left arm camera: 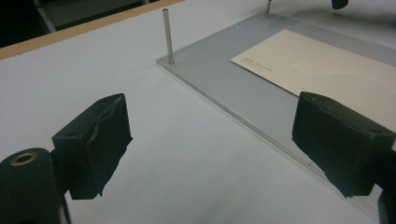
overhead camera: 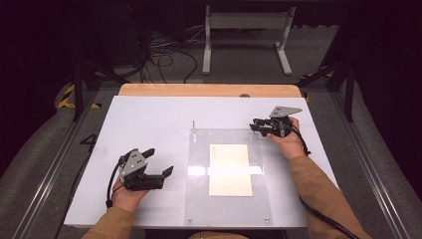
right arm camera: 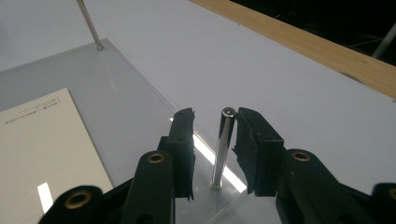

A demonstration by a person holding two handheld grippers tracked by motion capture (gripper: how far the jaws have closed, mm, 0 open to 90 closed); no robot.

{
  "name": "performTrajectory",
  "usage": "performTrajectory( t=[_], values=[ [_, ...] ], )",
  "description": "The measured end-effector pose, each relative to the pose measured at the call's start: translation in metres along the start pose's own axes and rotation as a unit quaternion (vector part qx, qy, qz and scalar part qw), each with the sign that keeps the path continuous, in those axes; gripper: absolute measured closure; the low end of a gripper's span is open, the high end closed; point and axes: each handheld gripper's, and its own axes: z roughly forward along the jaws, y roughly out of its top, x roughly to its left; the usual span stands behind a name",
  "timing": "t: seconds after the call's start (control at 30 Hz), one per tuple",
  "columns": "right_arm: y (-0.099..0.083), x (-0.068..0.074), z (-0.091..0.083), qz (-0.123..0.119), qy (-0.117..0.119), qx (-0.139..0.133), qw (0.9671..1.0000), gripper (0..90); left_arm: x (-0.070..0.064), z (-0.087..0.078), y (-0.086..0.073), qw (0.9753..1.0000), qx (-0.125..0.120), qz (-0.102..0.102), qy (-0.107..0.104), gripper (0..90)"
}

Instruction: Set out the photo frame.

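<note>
- We hold the right hand-held gripper (overhead camera: pixel 260 125) at the far right corner of the clear plate (overhead camera: pixel 199 164), its jaws narrowed around an upright metal pin (right arm camera: pixel 222 147); in the right gripper view one pad seems to touch the pin's top, the other stands just apart.
- The pin's long axis runs vertical, at twelve o'clock between the jaws, so we judge the coming move needs only a small closing squeeze.
- Our left hand-held gripper (overhead camera: pixel 159 162) hovers wide and empty over the white worktop (overhead camera: pixel 149 119), just beside the plate's left edge.
- From it, a second pin (left arm camera: pixel 167 35) stands at about one o'clock, well apart.
- A cream card (overhead camera: pixel 229 169) lies flat at the plate's middle.
- The right hand is plainly the one nearer its pin.
</note>
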Motion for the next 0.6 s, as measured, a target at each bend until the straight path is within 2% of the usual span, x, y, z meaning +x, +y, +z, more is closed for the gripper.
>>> performTrajectory(
  t=[0.03,0.1,0.17,0.3,0.33,0.4,0.47,0.53,0.6],
  values=[
    [0.000,0.000,0.000,0.000,0.000,0.000,1.0000,69.2,0.000,0.000,0.000,1.0000,0.000,0.000,0.000,11.8],
    [-0.002,0.001,0.001,-0.007,-0.013,0.003,0.9999,76.4,0.000,0.001,0.000,1.0000,0.002,0.001,-0.001,11.8],
    [-0.001,0.003,0.001,0.001,-0.023,0.002,0.9997,83.8,-0.001,0.001,0.000,1.0000,0.001,0.000,-0.003,11.8],
    [0.004,0.007,0.002,0.020,-0.047,0.018,0.9985,84.7,-0.002,0.001,0.000,1.0000,0.001,0.000,-0.005,11.8],
    [0.006,0.009,0.002,0.031,-0.056,0.027,0.9976,85.0,-0.002,0.001,0.000,1.0000,0.002,0.003,-0.004,11.8],
    [0.007,0.010,0.002,0.038,-0.058,0.029,0.9972,85.0,-0.003,0.001,0.000,1.0000,0.002,0.004,-0.004,11.9],
    [0.010,0.012,0.003,0.061,-0.072,0.039,0.9948,85.2,-0.003,0.001,0.000,1.0000,0.001,0.003,-0.004,11.8],
    [0.010,0.013,0.004,0.063,-0.078,0.041,0.9941,85.3,-0.003,0.001,0.000,1.0000,0.001,0.003,-0.005,11.8],
    [0.011,0.016,0.006,0.070,-0.093,0.040,0.9924,85.4,-0.004,0.001,0.000,1.0000,0.001,0.002,-0.007,11.9]
  ],
)
